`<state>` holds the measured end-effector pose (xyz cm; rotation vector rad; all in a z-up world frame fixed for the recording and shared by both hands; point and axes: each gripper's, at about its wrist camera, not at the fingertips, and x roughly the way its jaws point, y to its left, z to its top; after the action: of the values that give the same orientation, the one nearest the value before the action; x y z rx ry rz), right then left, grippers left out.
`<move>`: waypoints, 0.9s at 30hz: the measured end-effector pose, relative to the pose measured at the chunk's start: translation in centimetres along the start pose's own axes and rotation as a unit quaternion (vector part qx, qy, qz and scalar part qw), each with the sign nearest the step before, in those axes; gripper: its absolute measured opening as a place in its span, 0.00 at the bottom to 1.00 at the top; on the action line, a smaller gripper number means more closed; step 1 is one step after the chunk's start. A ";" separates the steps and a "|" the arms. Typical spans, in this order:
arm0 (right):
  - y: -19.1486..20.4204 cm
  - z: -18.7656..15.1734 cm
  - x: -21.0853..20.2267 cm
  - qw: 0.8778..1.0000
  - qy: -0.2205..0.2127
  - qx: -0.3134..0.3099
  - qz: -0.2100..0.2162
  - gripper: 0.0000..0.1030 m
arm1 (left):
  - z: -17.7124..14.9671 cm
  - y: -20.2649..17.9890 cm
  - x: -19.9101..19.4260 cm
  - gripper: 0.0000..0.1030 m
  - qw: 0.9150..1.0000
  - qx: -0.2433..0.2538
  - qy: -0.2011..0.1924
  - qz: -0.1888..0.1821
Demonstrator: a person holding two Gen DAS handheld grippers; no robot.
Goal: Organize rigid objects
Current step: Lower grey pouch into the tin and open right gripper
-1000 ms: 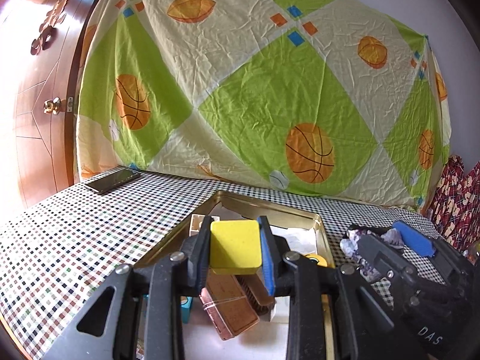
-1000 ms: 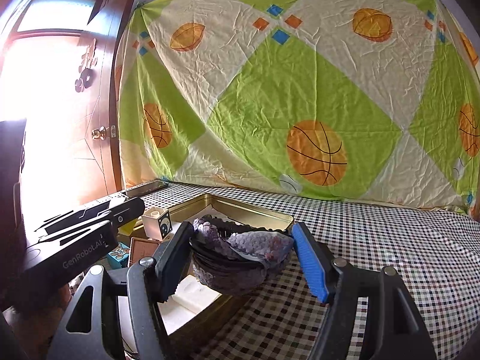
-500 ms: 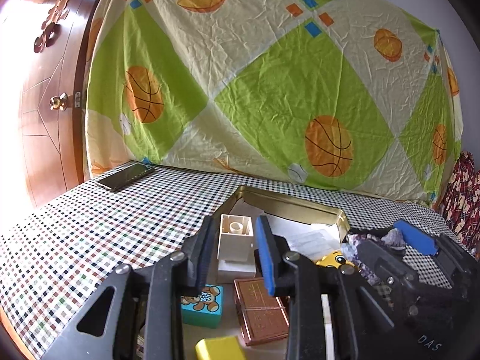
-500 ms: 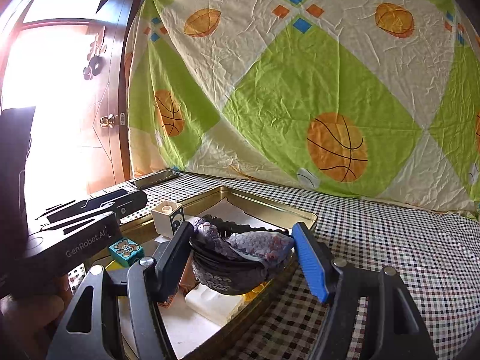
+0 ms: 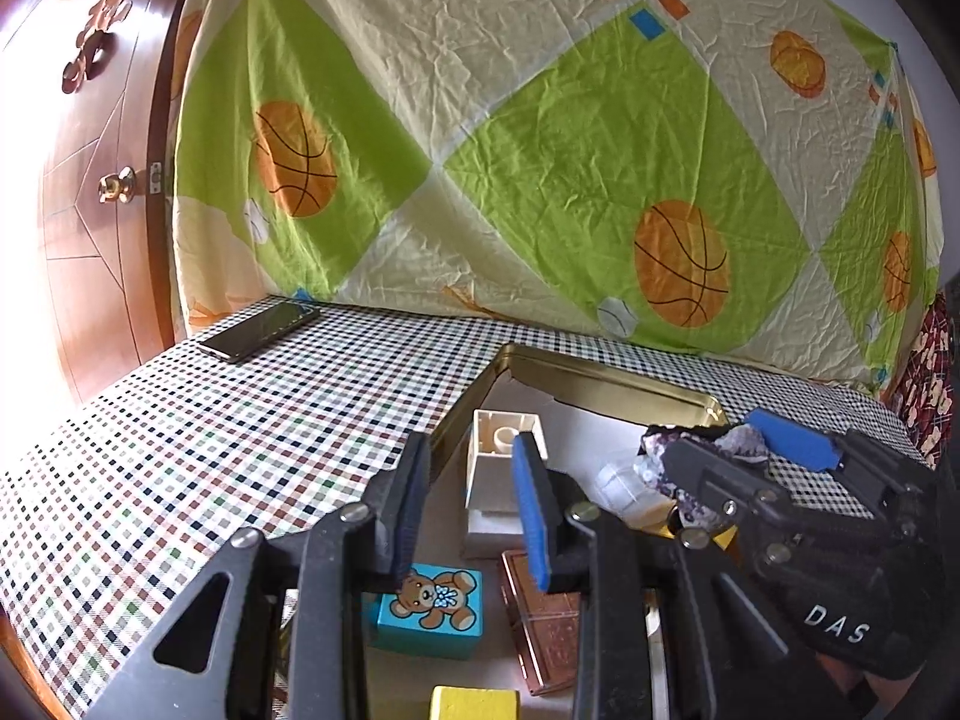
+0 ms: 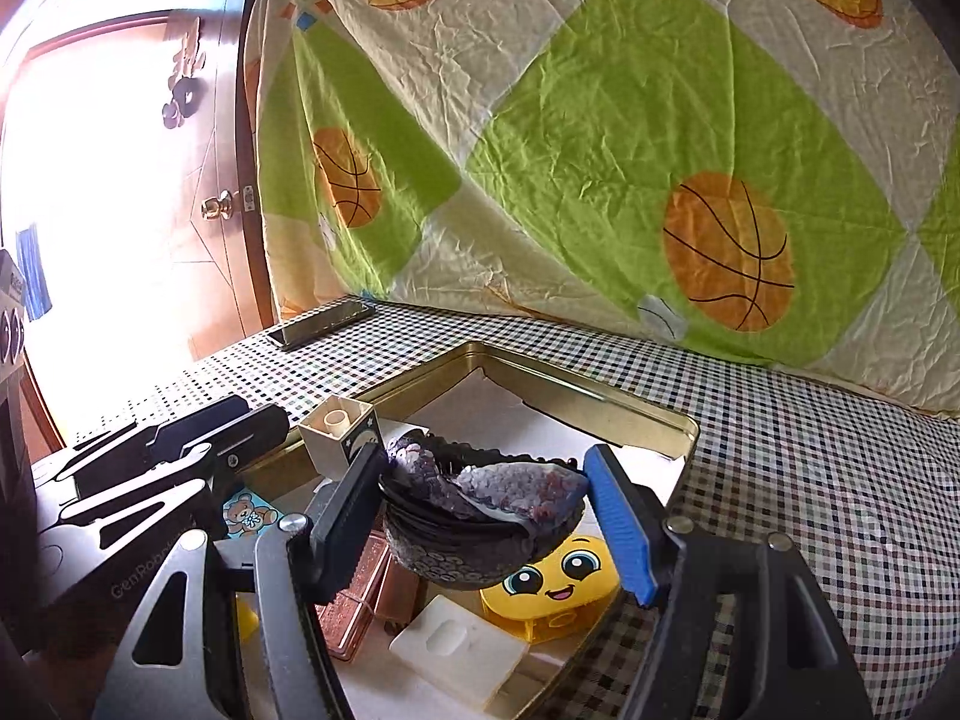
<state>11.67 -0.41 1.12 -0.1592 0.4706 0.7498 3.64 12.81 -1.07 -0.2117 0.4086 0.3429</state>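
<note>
Left gripper [image 5: 471, 510] jaws drawn in, empty; right gripper [image 6: 489, 519] jaws pinching sequined pouch [image 6: 486, 516] over tin [image 6: 630, 414].

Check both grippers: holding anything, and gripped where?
Right gripper clamps the dark sequined pouch by its two ends, over the gold tin. Left gripper is shut, holding nothing.

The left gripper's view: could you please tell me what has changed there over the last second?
The left gripper has let go of the yellow block, which now lies in the gold tin, and has drawn back, jaws empty. The right gripper still clamps the dark sequined bowl; the phone stayed put.
</note>
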 end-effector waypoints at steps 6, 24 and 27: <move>0.6 0.2 0.3 1.000 -0.004 -0.010 -0.006 0.68 | 0.1 0.2 0.1 0.30 1.000 0.001 0.002 0.002; -1.2 -0.7 -2.4 0.997 -0.043 0.019 -0.053 0.80 | 0.1 -0.2 -0.9 0.85 1.000 0.006 -0.007 0.027; -1.5 -0.7 -3.5 0.997 -0.057 0.026 -0.051 0.81 | 0.5 0.0 -1.5 0.98 0.999 0.000 -0.010 0.035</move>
<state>10.22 -3.83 2.13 -0.0909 0.3694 0.6423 2.56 12.58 0.03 -0.1940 0.3963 0.4136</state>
